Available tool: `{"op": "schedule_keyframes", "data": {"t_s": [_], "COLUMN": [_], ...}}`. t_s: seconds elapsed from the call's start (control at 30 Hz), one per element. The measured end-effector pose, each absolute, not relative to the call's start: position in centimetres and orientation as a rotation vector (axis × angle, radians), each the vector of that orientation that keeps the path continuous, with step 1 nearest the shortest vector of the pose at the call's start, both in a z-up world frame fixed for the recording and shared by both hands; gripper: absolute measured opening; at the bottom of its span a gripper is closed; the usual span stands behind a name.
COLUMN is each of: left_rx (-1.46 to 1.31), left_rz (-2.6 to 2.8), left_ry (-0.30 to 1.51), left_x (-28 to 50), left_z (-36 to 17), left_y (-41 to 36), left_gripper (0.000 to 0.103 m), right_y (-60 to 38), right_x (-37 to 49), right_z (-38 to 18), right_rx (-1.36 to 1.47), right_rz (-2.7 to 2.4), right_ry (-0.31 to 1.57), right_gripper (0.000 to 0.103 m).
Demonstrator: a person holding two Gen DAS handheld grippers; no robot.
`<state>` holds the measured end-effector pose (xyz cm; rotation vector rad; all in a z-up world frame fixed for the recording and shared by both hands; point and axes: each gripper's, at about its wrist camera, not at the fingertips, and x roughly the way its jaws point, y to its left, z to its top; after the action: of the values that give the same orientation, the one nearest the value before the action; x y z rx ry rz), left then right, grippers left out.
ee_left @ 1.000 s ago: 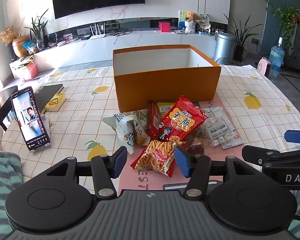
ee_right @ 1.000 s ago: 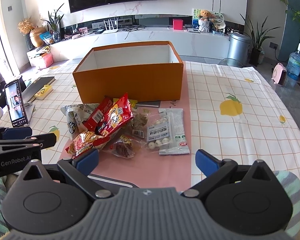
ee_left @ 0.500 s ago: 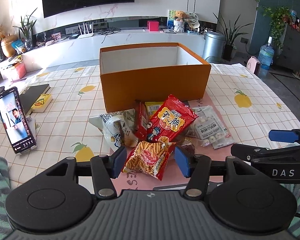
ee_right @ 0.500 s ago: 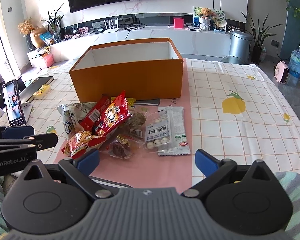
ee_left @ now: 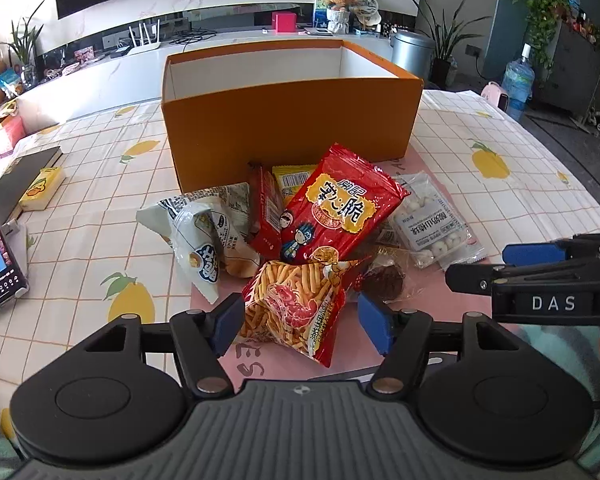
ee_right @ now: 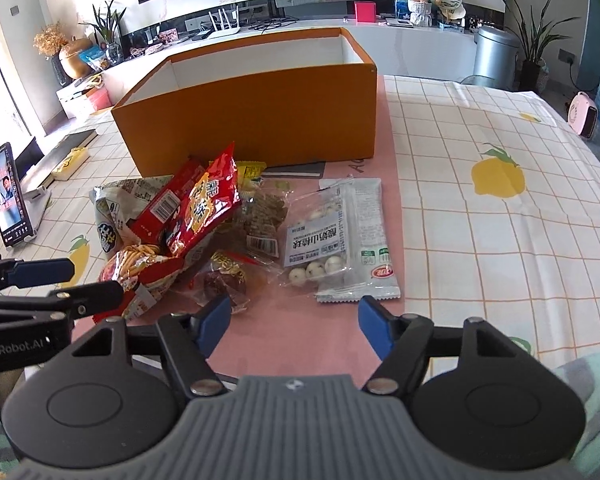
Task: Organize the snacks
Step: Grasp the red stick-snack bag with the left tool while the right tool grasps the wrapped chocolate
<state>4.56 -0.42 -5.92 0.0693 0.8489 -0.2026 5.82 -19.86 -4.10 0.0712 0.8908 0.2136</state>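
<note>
One phone stand (ee_right: 36, 204), right view only

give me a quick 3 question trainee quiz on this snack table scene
1. True or false: the orange box already holds snacks.
2. Which packet sits between the left gripper pads: A the fries packet, B the white-ball packet?
3. Fill in: the phone stands to the ____ of the snack pile.

Key: 1 false, as far as its visible inside shows. 2 A. 3 left.
</note>
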Motion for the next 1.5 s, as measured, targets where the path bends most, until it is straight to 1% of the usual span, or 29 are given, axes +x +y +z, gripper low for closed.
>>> {"op": "schedule_keyframes", "data": {"t_s": [0.17, 0.3, 0.37, 0.47, 0.73, 0.77, 0.83, 0.93, 1.03, 1.23, 1.5], "left_rx": [0.175, 0.165, 0.142, 0.143, 0.172, 0.18, 0.195, 0.221, 0.205, 0.186, 0.113], "left_rz": [-0.192, -0.196, -0.207, -0.213, -0.211, -0.21, -0.211, -0.212, -0.217, -0.21, -0.19], "left_ry": [0.854, 0.846, 0.834, 0.818, 0.809, 0.809, 0.81, 0.809, 0.815, 0.816, 0.786], "left_x": [5.5, 6.0, 6.1, 6.0, 5.8, 5.9, 5.9, 5.8, 5.8, 5.2, 3.8], "left_z": [-7.5, -8.4, -8.5, -8.6, -8.8, -8.8, -8.9, -9.1, -9.2, -8.9, -6.8], "left_y": [-1.3, -0.9, -0.6, -0.6, -0.9, -1.0, -1.3, -1.7, -1.6, -1.5, -0.6], "left_gripper": [0.079, 0.078, 0.075, 0.07, 0.061, 0.061, 0.06, 0.059, 0.056, 0.051, 0.05], "right_y": [-18.8, -17.9, -17.5, -17.0, -16.4, -16.3, -16.3, -16.5, -16.5, -16.5, -17.4], "right_x": [6.7, 7.0, 7.3, 8.1, 9.5, 9.6, 9.7, 10.1, 10.1, 9.4, 7.6], "right_z": [-4.9, -5.0, -5.2, -5.9, -7.8, -8.0, -8.4, -9.1, -9.4, -9.1, -8.1], "right_rx": [0.075, 0.081, 0.084, 0.081, 0.089, 0.092, 0.104, 0.145, 0.142, 0.116, 0.07], "right_rz": [0.274, 0.324, 0.342, 0.354, 0.363, 0.366, 0.374, 0.386, 0.376, 0.375, 0.348], "right_ry": [0.855, 0.819, 0.814, 0.821, 0.859, 0.861, 0.875, 0.919, 0.919, 0.898, 0.891], "right_gripper": [0.069, 0.069, 0.068, 0.064, 0.064, 0.063, 0.054, 0.046, 0.042, 0.038, 0.037]}}
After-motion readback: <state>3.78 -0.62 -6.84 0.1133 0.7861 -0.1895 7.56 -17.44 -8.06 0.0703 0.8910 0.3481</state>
